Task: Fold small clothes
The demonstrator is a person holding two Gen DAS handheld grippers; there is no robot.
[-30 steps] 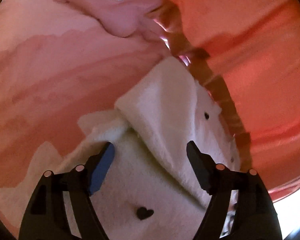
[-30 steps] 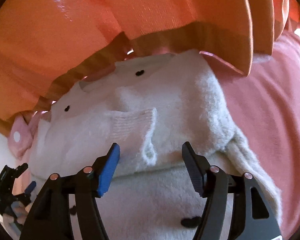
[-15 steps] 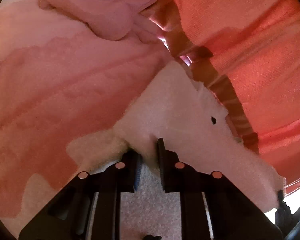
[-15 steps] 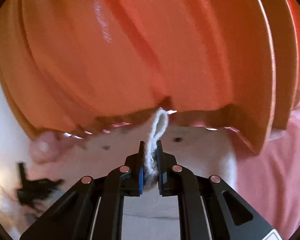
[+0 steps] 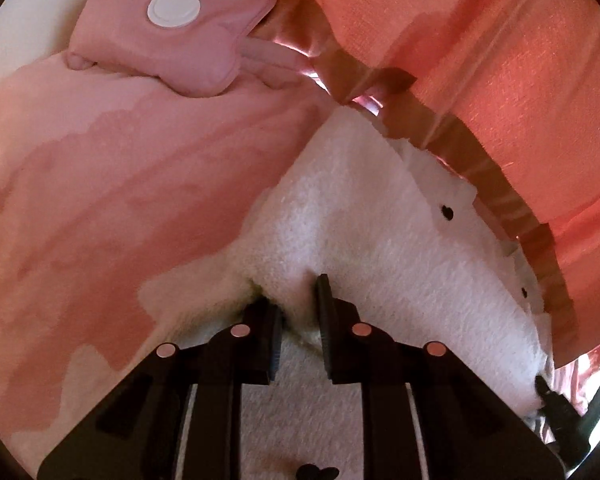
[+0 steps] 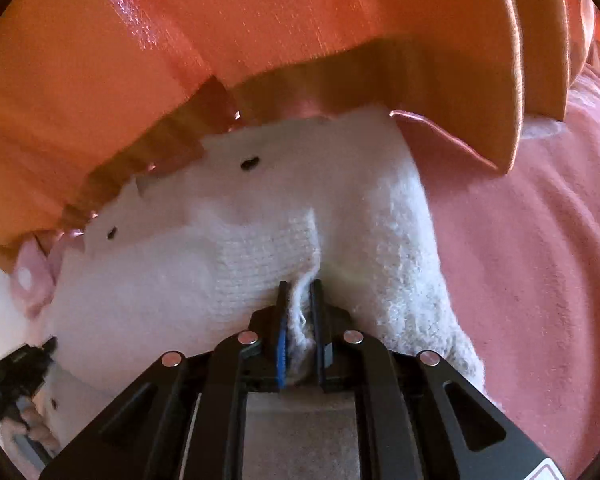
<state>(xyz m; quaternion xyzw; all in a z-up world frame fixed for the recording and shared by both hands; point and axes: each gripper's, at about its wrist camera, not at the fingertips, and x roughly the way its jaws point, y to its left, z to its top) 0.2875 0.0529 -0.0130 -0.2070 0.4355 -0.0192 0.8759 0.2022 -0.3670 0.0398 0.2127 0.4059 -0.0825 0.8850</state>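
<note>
A fluffy white garment (image 5: 364, 220) with small black hearts lies on a pink blanket (image 5: 100, 200), its far edge against an orange curtain (image 5: 500, 60). My left gripper (image 5: 298, 300) is shut on a fold of the white garment at its near edge. In the right wrist view the same white garment (image 6: 240, 248) shows a ribbed cuff, and my right gripper (image 6: 300, 296) is shut on a pinch of that fabric. The other gripper shows at the left edge of the right wrist view (image 6: 16, 364).
A pink pillow-like item (image 5: 172, 28) with a white round button lies at the back left, also small in the right wrist view (image 6: 28, 280). The orange curtain (image 6: 260, 40) hangs close over the garment's far edge. Pink blanket (image 6: 540, 260) spreads to the right.
Both grippers closed from wide open onto the white garment. The right gripper, raised with fabric half a second ago, is now lower, with more of the garment in view.
</note>
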